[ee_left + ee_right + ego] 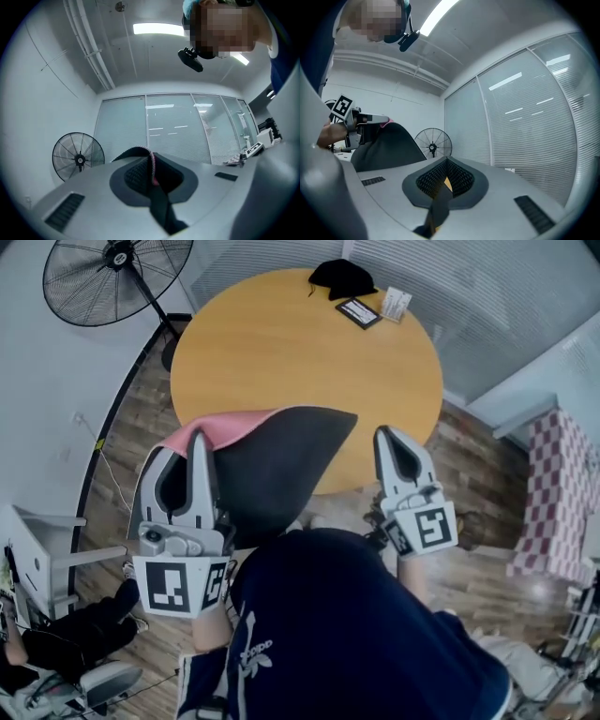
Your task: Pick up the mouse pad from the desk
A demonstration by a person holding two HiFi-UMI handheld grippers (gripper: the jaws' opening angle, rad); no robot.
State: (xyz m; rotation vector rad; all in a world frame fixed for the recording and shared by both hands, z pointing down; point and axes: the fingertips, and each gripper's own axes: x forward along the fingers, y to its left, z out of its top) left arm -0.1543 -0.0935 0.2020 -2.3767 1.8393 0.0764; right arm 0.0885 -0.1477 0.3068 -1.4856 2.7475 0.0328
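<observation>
The mouse pad (281, 460), pink on top and black underneath, hangs off the near edge of the round wooden desk (309, 352), curled and lifted. My left gripper (202, 451) is shut on the pad's pink left corner. In the left gripper view the pad's thin pink edge (152, 169) sits pinched between the pads. The right gripper view shows the pad (389, 145) drooping as a dark sheet from the left gripper (361, 124). My right gripper (398, 442) hovers at the desk's near right edge, jaws together and empty, apart from the pad.
At the desk's far side lie a black cloth-like item (342, 277), a small dark device (358, 312) and a white box (396, 304). A standing fan (117, 277) is at the far left. A chequered cloth (553, 493) is at the right.
</observation>
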